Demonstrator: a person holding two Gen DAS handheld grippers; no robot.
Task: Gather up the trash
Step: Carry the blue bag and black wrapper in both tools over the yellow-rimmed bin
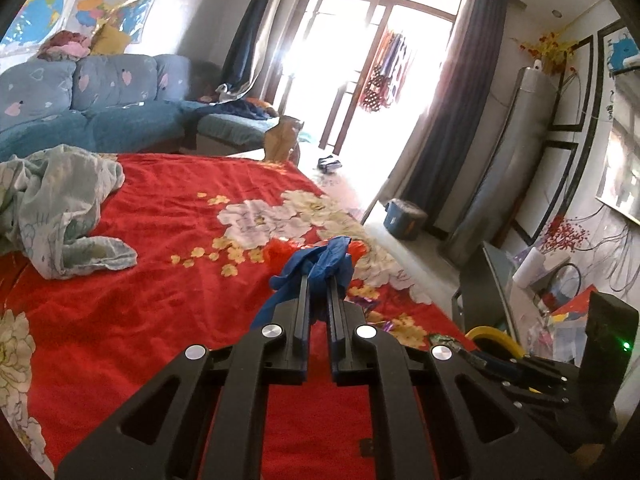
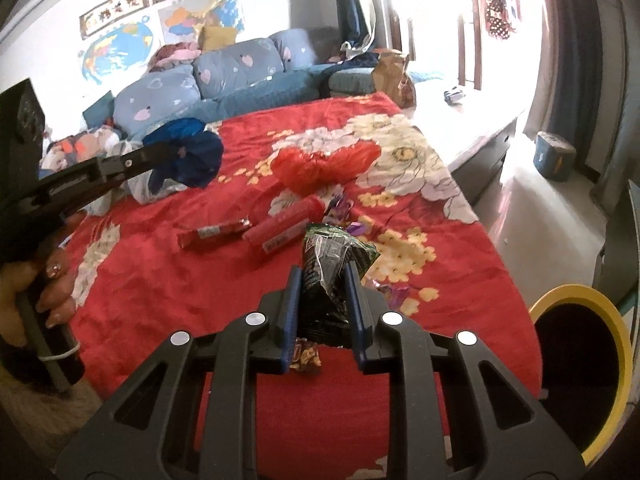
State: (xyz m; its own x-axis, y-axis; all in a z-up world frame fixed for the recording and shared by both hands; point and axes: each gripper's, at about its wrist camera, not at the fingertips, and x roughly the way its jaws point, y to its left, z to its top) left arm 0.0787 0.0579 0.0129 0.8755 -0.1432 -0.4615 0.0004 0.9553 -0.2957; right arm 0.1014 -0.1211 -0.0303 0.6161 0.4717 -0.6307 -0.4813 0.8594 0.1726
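My left gripper (image 1: 319, 278) is shut on a crumpled blue plastic bag (image 1: 320, 264), held above the red flowered bedspread (image 1: 160, 264). The right wrist view shows the same bag (image 2: 192, 156) hanging from the left gripper (image 2: 170, 151). My right gripper (image 2: 323, 276) is shut on a dark green snack wrapper (image 2: 330, 264), lifted over the bed. On the spread beyond lie two red wrappers (image 2: 280, 228), a red plastic bag (image 2: 320, 164) and small purple wrappers (image 2: 340, 208). A yellow-rimmed black bin (image 2: 576, 364) stands at the bed's right side.
A pale crumpled cloth (image 1: 60, 208) lies on the bed's left. A blue sofa (image 1: 100, 104) stands behind, with a brown paper bag (image 1: 282, 140) at the bed's far end. A blue box (image 1: 402, 218) sits on the floor near the curtains. A hand (image 2: 48, 280) holds the left gripper's handle.
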